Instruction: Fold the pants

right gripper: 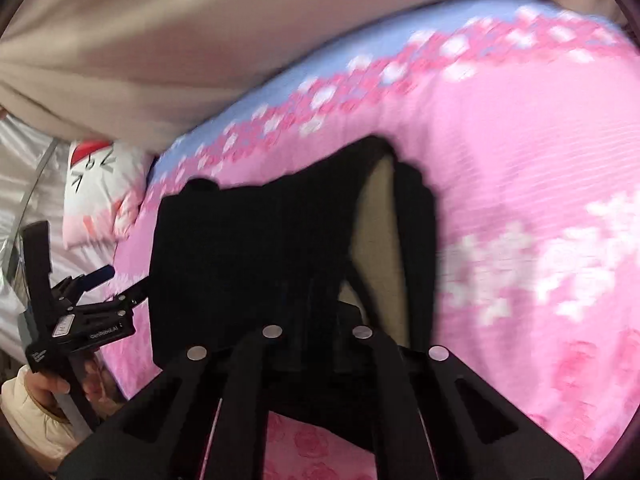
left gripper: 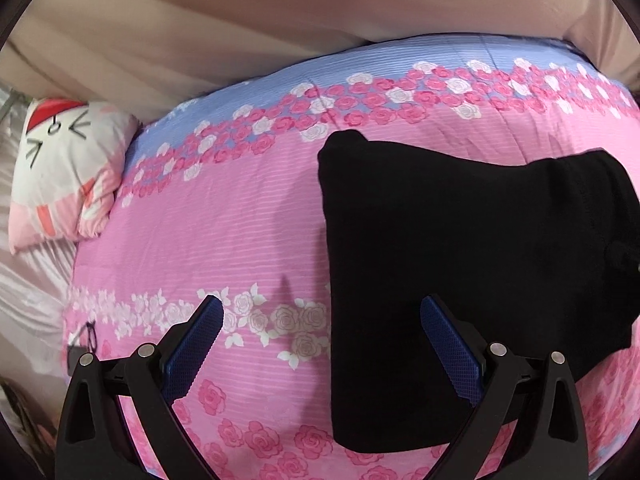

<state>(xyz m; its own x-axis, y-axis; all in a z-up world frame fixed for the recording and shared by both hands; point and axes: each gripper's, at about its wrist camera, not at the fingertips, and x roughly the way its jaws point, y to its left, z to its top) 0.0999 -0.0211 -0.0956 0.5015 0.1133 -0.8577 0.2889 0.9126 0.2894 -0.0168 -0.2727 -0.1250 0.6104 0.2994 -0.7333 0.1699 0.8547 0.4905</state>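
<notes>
The black pants (left gripper: 460,260) lie folded into a block on the pink floral bedspread (left gripper: 240,220). My left gripper (left gripper: 320,312) is open and empty, hovering over the pants' left edge, its right finger above the cloth. In the right wrist view the pants (right gripper: 240,260) are partly lifted, with a beige inner lining (right gripper: 376,216) showing. My right gripper (right gripper: 316,300) is shut on the pants' near edge, the fingertips buried in black cloth. The left gripper (right gripper: 100,276) also shows at the far left, held in a hand.
A cat-face pillow (left gripper: 64,168) lies at the bedspread's left edge on a pale sheet (left gripper: 28,292). A beige fabric wall (left gripper: 280,20) rises behind the bed. The right wrist view is motion-blurred.
</notes>
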